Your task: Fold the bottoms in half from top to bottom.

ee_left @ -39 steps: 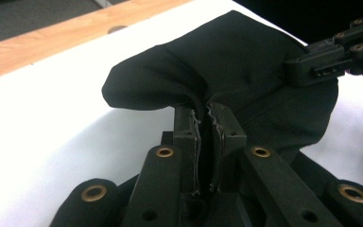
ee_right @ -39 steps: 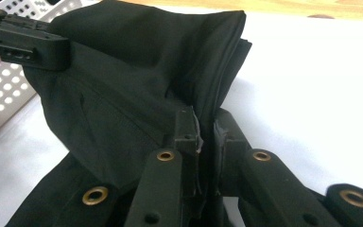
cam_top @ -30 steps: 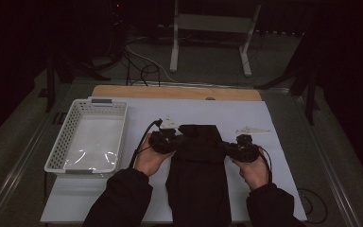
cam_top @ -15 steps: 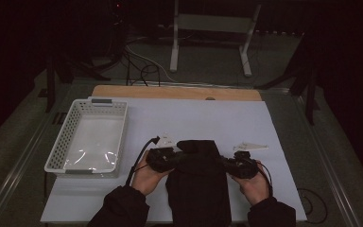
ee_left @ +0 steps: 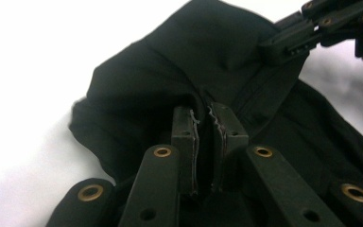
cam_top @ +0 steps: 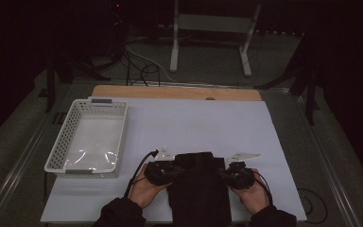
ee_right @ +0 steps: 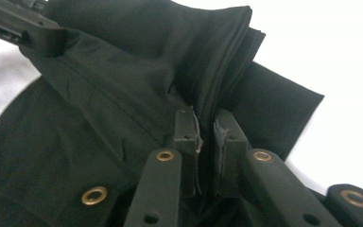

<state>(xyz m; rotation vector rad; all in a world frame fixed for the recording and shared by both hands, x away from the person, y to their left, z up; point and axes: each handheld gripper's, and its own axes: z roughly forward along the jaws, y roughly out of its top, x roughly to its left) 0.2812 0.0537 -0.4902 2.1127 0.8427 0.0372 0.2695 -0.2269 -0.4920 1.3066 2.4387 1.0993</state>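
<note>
While the black garment [cam_top: 199, 182] lies near the table's [cam_top: 194, 127] front edge, my left tongs [ee_left: 202, 142] and right tongs [ee_right: 207, 144] each pinch a fold of its top edge; it seems soft, light and floppy, so hems grip best.

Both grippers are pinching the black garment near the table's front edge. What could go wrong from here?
1. Each grip is thin: the left gripper and right gripper pinch only a fold of the black garment, so a tug might slip it free.
2. The garment's lower end hangs over the front edge of the white table cover; its weight could drag it off.
3. The left gripper's cable lies beside the cloth and might snag.
</note>
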